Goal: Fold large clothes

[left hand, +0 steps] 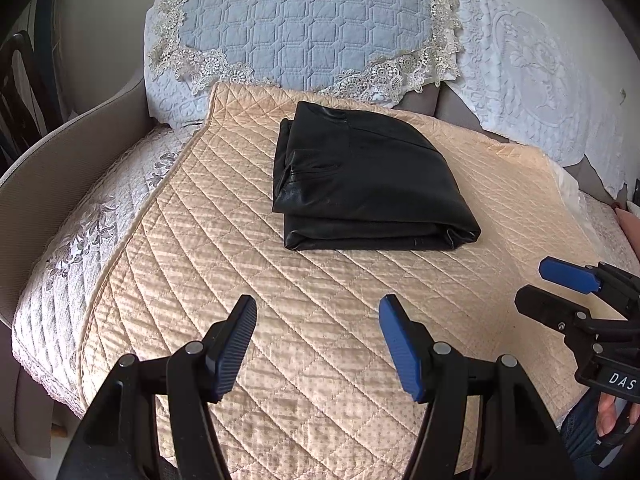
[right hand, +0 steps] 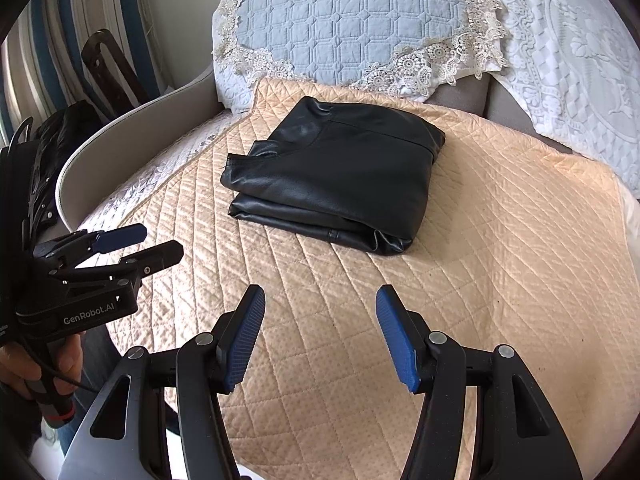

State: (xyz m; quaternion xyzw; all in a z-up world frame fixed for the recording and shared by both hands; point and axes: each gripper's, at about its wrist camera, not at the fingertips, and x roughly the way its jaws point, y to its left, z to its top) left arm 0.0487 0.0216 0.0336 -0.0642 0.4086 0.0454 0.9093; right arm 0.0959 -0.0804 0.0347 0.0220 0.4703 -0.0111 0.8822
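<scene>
Leather-look black garment (left hand: pixel 360 176) is lying folded into a compact stack on the peach quilted cover (left hand: pixel 248 264), toward the far middle of it, with its layered edges showing along the near side. From the right wrist view the same garment (right hand: pixel 336 172) is sitting slightly left of centre, its rounded fold pointing toward the near right.

Both tools are hovering over the near part of the cover, well apart from the garment and touching nothing. The left gripper (left hand: pixel 318 316) is holding its jaws spread wide, blue pads facing each other across bare quilting. The right gripper (right hand: pixel 320 306) is doing the same, jaws spread and gripping nothing. Each tool is also showing in the other's camera: the right gripper (left hand: pixel 560 288) is coming in at the right edge of the left wrist view, and the left gripper (right hand: pixel 148 244) is reaching in from the left of the right wrist view, a hand wrapping its handle.

Beyond the garment, a pale blue quilted pillow (left hand: pixel 304 20) with lace trim is leaning against the far side, and a white embossed spread (left hand: pixel 528 64) is lying to its right. A curved grey armrest (left hand: pixel 60 160) is bordering the left side.
</scene>
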